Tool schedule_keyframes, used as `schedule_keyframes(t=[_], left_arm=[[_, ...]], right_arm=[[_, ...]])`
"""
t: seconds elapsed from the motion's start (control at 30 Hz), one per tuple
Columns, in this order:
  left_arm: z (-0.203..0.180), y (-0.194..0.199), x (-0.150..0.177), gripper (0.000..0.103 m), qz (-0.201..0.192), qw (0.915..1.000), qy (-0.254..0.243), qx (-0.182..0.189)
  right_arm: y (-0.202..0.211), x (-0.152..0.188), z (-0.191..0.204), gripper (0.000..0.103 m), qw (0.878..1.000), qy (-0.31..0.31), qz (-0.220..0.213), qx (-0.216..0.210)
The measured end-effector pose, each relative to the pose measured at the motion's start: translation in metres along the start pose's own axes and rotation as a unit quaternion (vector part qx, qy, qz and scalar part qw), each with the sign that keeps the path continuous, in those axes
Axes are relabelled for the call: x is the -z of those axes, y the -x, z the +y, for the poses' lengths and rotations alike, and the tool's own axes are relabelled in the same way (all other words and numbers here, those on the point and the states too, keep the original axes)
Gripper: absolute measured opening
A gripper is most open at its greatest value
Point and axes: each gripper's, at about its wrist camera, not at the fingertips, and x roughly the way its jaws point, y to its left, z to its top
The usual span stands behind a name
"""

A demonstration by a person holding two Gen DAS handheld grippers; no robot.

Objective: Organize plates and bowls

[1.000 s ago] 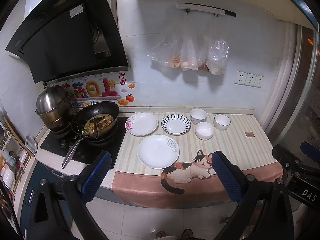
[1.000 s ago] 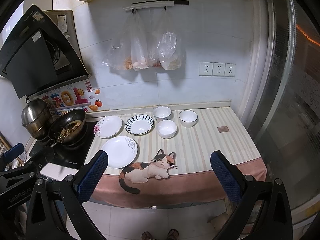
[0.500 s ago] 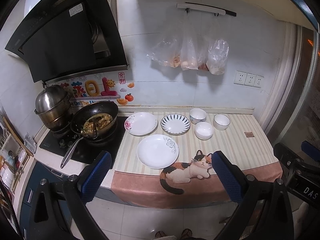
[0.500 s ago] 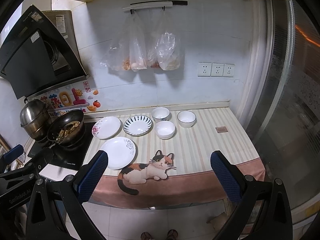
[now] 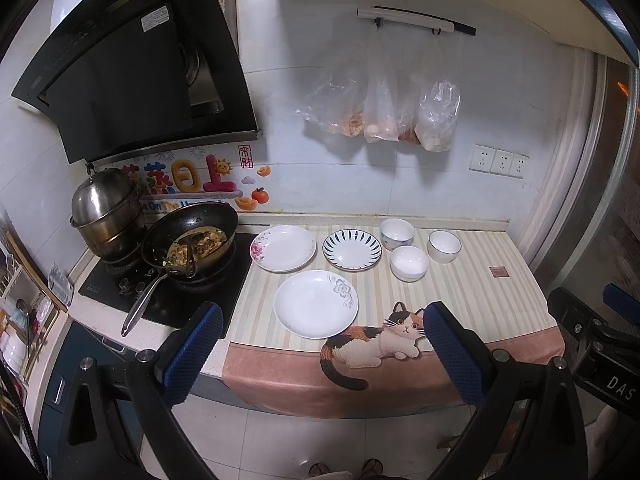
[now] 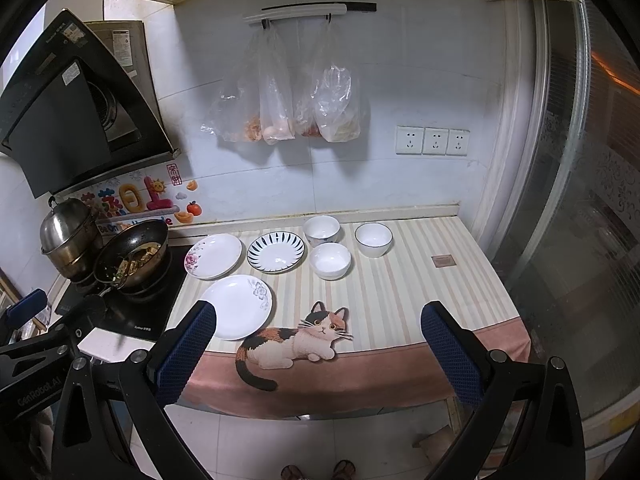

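Left gripper [image 5: 320, 322] and right gripper [image 6: 318, 320] are both held level before the counter [image 6: 420, 280], off its front edge, jaws spread wide, empty, touching nothing. Three plates [image 5: 315, 304] and three bowls [image 5: 409, 262] sit on the striped mat [image 5: 460, 292].

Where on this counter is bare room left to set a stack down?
The striped cloth is bare right of the black-rimmed bowl, around the small brown square, and along the front right of the cat print. The back left is crowded: three plates, three bowls, then the wok.
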Motion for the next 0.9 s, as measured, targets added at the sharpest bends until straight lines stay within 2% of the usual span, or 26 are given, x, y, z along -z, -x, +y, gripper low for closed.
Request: schedule_keyframes(t=[0.9], left_arm=[[0.0051, 0.0036, 0.0029, 0.103, -0.007, 1.0, 0.002, -0.004]], right_arm=[[0.0038, -0.0013, 0.0059, 0.103, 1.0, 0.001, -0.003, -0.001]])
